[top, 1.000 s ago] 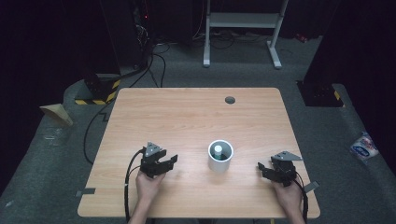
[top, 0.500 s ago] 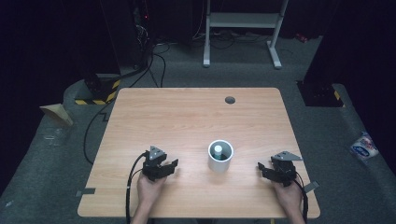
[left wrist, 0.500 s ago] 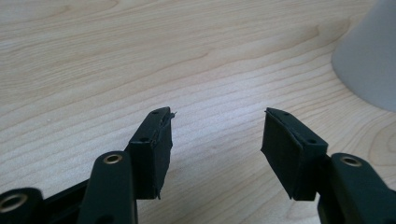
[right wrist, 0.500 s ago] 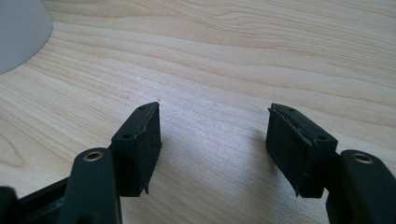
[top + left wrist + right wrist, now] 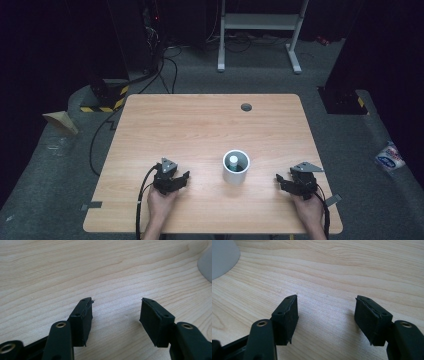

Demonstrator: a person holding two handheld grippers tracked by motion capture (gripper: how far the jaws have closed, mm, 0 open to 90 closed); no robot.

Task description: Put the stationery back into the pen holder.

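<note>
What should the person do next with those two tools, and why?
Probably bring the left hand-held gripper toward the white cup. Both it and the right hand-held gripper rest open and empty on the table, and the cup stands untouched between them, holding a small bottle.

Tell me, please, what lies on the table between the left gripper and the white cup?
Nothing: in the high view, only bare wooden table separates the open left gripper from the white cup.

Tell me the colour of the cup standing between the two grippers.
White cup, clearest in the high view.
</note>
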